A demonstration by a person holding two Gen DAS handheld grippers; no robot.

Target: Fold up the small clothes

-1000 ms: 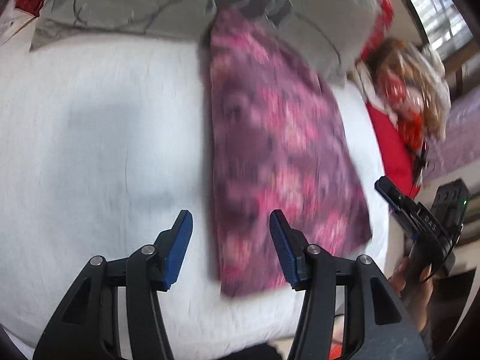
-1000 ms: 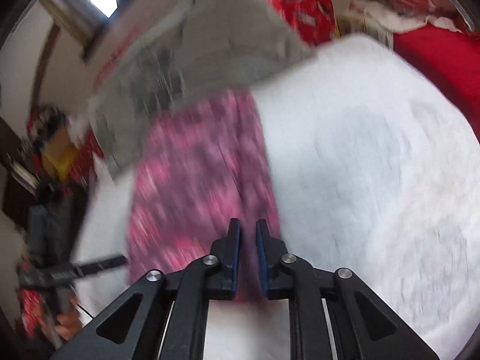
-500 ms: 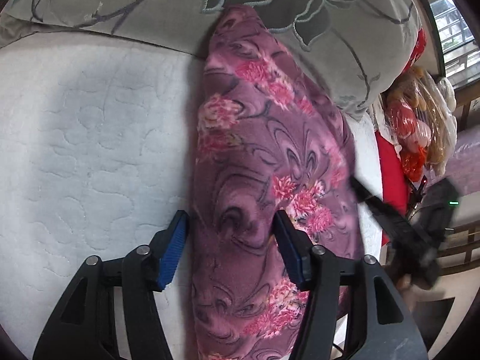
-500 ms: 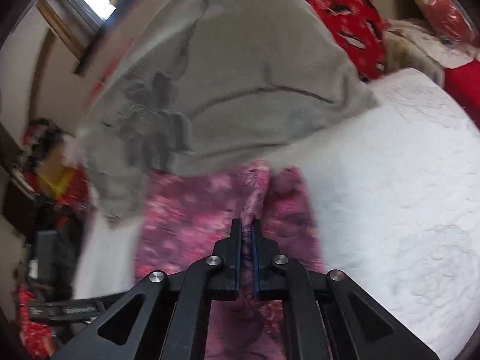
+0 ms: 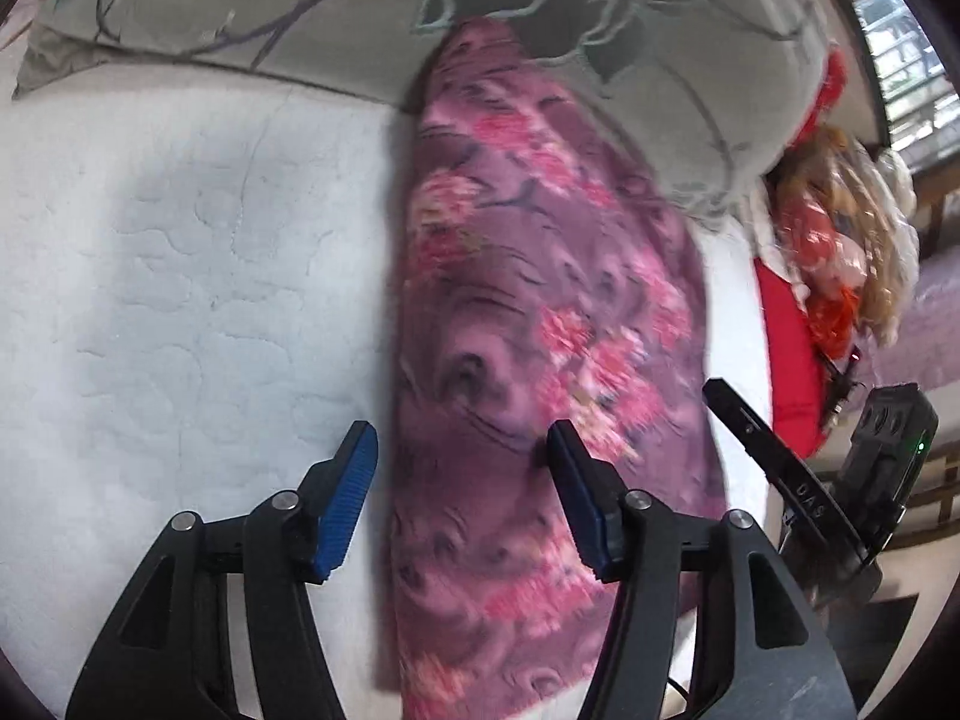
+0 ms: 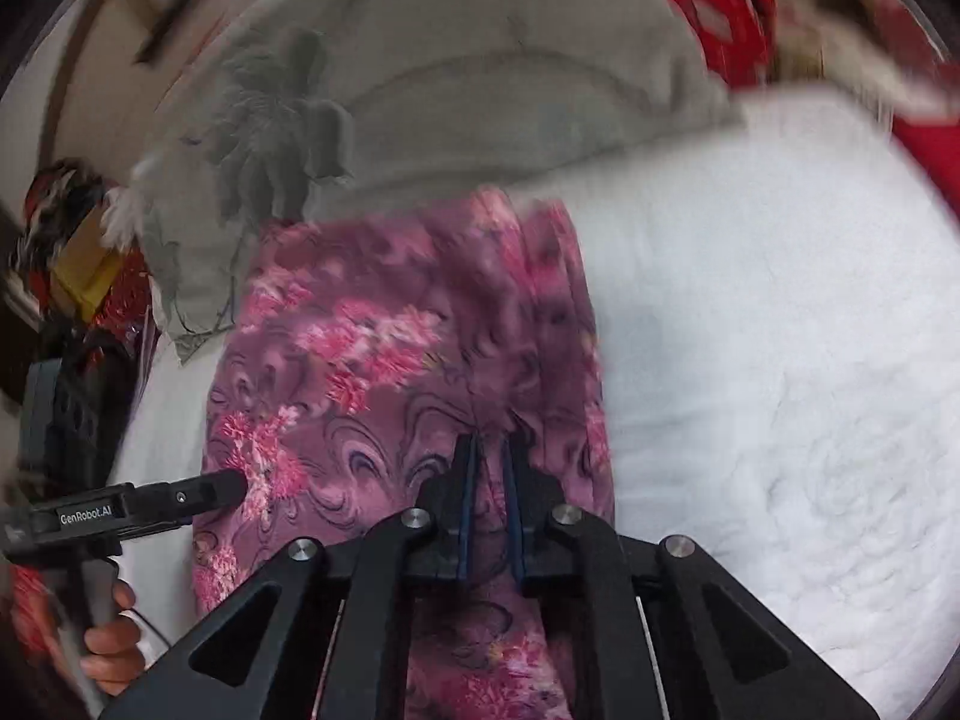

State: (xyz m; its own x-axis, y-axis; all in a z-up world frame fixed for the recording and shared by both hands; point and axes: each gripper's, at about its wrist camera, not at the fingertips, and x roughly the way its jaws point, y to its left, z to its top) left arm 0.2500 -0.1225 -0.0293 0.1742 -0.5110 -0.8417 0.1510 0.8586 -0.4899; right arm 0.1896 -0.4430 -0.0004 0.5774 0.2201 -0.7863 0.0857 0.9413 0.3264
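A purple garment with pink flowers (image 5: pixel 540 300) lies lengthwise on the white quilted mattress (image 5: pixel 180 270), its far end against a grey pillow. My left gripper (image 5: pixel 459 438) is open and straddles the garment's left edge, one pad over the mattress and the other over the cloth. In the right wrist view the same garment (image 6: pixel 390 348) lies under my right gripper (image 6: pixel 492 447). Its jaws are opening, with a narrow gap between them and the cloth showing through it, not pressed. A finger of the left gripper (image 6: pixel 198 492) reaches in over the garment's left side.
A grey pillow with a flower pattern (image 5: pixel 600 12) lies across the far side of the mattress (image 6: pixel 780 360). Red cloth (image 5: pixel 786 348) and bagged things (image 5: pixel 840 240) sit beyond the right edge. A hand (image 6: pixel 111 642) holds the left gripper's handle.
My right gripper has moved along the garment towards the pillow; its jaws shut almost fully, then parted a little. The left gripper has shifted slightly over the garment's left edge, still open.
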